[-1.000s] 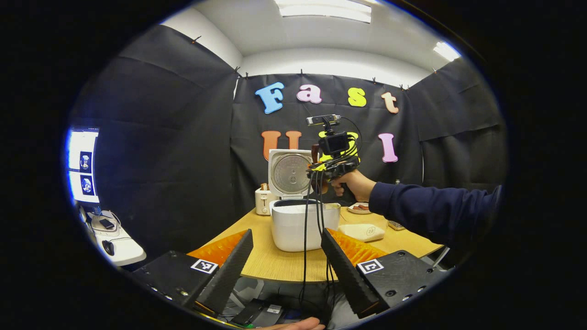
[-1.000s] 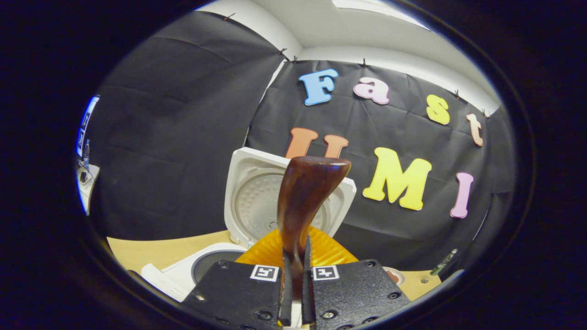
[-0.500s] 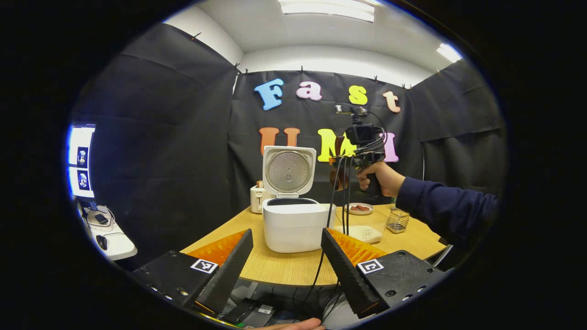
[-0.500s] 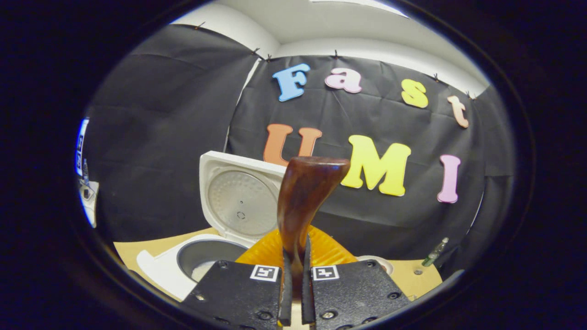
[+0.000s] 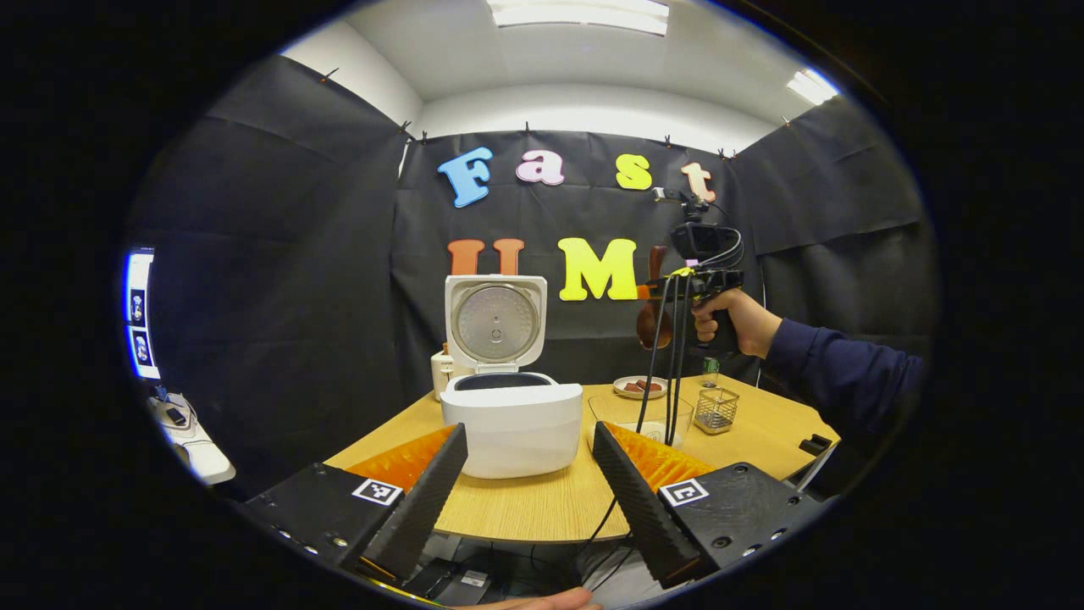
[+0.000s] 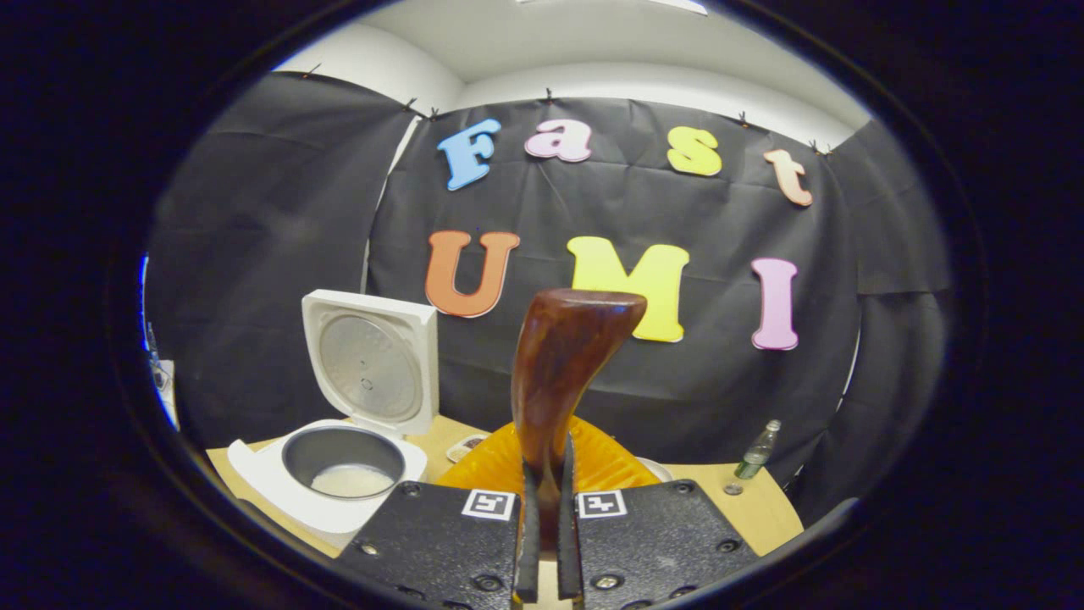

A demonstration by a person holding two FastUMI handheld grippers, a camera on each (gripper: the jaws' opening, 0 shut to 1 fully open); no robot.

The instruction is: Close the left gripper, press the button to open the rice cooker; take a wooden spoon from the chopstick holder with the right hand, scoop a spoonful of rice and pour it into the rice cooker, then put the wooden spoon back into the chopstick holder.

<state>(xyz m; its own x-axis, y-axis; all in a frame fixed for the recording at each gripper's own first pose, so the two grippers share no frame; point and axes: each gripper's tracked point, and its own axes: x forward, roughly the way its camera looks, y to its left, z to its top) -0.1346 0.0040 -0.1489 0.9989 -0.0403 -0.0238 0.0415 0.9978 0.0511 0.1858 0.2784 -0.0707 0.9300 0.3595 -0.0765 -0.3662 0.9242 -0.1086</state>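
My left gripper (image 5: 529,487) is waiting wide open at the table's (image 5: 542,508) near edge. My right gripper (image 6: 543,542) is squeezing the wooden spoon (image 6: 563,373), now moving away from the open rice cooker (image 5: 508,415). I should be lowering it straight into the chopstick holder (image 5: 716,410) near the right edge.

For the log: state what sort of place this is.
Probably a recording booth staged as a kitchen corner: black cloth walls, a wooden table carrying an open rice cooker, and a monitor desk beside it.
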